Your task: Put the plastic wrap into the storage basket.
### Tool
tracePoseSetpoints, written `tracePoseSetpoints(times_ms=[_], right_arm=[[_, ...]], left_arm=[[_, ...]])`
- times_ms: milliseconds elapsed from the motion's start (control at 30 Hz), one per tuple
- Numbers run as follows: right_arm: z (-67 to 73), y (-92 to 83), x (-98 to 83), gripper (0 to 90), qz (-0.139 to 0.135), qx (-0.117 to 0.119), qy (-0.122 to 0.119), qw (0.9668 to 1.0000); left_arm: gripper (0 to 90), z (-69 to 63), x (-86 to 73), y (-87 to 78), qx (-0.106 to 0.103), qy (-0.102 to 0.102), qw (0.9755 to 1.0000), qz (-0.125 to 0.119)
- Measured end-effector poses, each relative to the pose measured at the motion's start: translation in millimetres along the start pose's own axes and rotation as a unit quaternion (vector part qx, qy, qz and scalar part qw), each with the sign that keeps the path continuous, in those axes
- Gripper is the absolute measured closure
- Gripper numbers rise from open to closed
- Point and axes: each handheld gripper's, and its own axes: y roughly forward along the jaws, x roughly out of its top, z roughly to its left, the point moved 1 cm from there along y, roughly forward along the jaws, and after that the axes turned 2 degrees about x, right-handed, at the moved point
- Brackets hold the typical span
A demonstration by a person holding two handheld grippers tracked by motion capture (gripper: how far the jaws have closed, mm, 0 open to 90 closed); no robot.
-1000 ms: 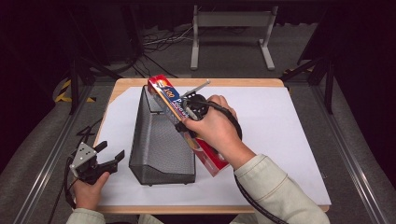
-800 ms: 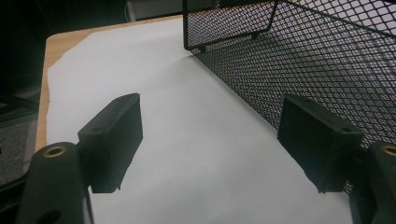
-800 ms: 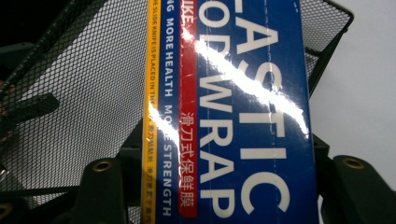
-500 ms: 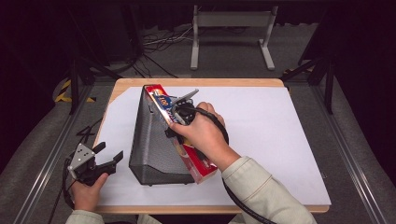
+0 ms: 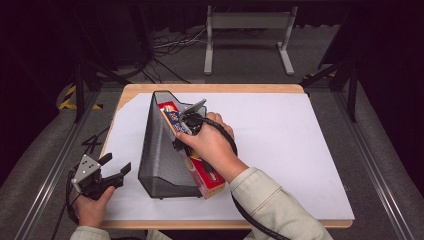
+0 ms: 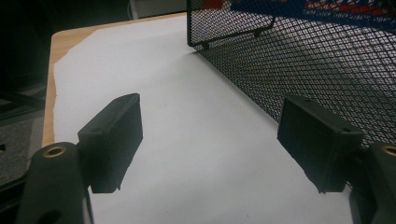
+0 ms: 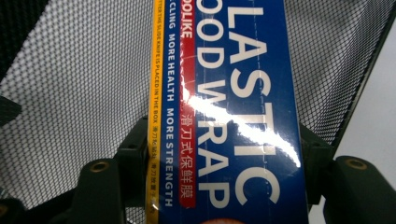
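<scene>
The long red and blue cardboard box of plastic wrap (image 5: 194, 152) was seen lying slanted inside the black wire-mesh file holder (image 5: 160, 150) on the white sheet (image 5: 290, 150) of the wooden table (image 5: 210, 88). Its long axis ran from the near open end of the holder, where one end stuck out toward the person, up and away to the far tall end. The upper end was leaned against the mesh wall.

The right gripper (image 5: 186, 131) was closed on the box at about its middle, one jaw on each long side. In the right gripper view the printed face of the box (image 7: 224, 112) was shown from very near, with white letters on blue and a yellow stripe, and the mesh was seen behind it; this print could not be read from the high view. The pads were pressed on both edges.

The left gripper (image 5: 111, 170) was held at the near left corner of the table, apart from the holder. In the left gripper view its jaws were spread wide, with nothing between them, and the mesh wall (image 6: 317, 60) was seen just beside the right jaw.
</scene>
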Motion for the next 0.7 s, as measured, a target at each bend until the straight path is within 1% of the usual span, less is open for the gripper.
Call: tracePoseSetpoints(times_ms=[133, 167, 200, 300, 333, 367, 400, 433, 500, 533, 567, 600, 633, 667, 700], right_arm=[[0.4, 10.0, 1.0, 38.5, 0.013, -0.004, 0.004, 0.9999], [0.4, 10.0, 1.0, 38.5, 0.013, -0.004, 0.004, 0.9999], [-0.1, 11.7, 1.9, 38.3, 0.021, -0.003, 0.007, 0.9997], [-0.9, 12.6, 2.6, 37.4, 0.023, -0.002, 0.007, 0.9997], [-1.7, 11.9, 3.3, 36.4, 0.017, 0.000, 0.006, 0.9998], [-2.2, 10.0, 4.1, 30.3, 0.014, 0.014, 0.003, 0.9998], [-2.3, 9.2, 3.9, 29.4, 0.010, 0.019, -0.003, 0.9998], [-2.3, 9.2, 3.9, 29.4, 0.010, 0.019, -0.003, 0.9998], [-2.1, 7.8, 2.5, 26.0, 0.000, 0.014, -0.014, 0.9998], [-2.3, 7.4, 2.0, 25.8, 0.000, 0.014, -0.016, 0.9998], [-3.3, 6.9, 1.5, 25.4, -0.004, 0.016, -0.022, 0.9996], [-4.1, 5.7, 0.9, 23.2, -0.009, 0.019, -0.026, 0.9994], [-6.5, 2.2, 0.0, 22.8, -0.021, 0.027, -0.037, 0.9987], [-8.1, -0.2, -0.3, 22.6, -0.028, 0.031, -0.048, 0.9980], [-8.1, -0.2, -0.3, 22.6, -0.028, 0.031, -0.048, 0.9980]], left_arm=[[22.9, -0.3, 0.3, 0.6, -0.001, -0.002, 1.0000, -0.001], [22.9, -0.4, 0.4, 0.8, -0.001, -0.002, 1.0000, 0.000], [22.9, -0.2, 0.4, 1.3, -0.002, 0.000, 1.0000, 0.000], [22.9, -0.1, 0.5, 1.4, -0.003, -0.001, 1.0000, 0.000], [22.9, -0.1, 0.5, 1.5, -0.003, -0.001, 1.0000, -0.001], [22.9, -0.1, 0.6, 1.6, -0.003, -0.001, 1.0000, 0.000], [22.9, -0.5, 0.7, 1.7, -0.003, 0.000, 1.0000, 0.000], [22.9, -0.5, 0.7, 1.7, -0.003, 0.000, 1.0000, 0.000], [22.9, -0.8, 1.1, 1.9, -0.003, 0.001, 1.0000, 0.000], [22.9, -0.9, 1.5, 2.0, -0.003, 0.001, 1.0000, 0.000], [22.9, -1.3, 1.8, 2.4, -0.004, 0.000, 1.0000, -0.001], [22.9, -2.0, 2.0, 2.6, -0.005, 0.000, 1.0000, -0.001], [22.9, -1.9, 1.7, 2.8, -0.005, 0.002, 1.0000, 0.001], [22.9, -1.8, 1.2, 3.1, -0.005, 0.002, 1.0000, 0.001], [22.9, -1.8, 1.2, 3.1, -0.005, 0.002, 1.0000, 0.001]])
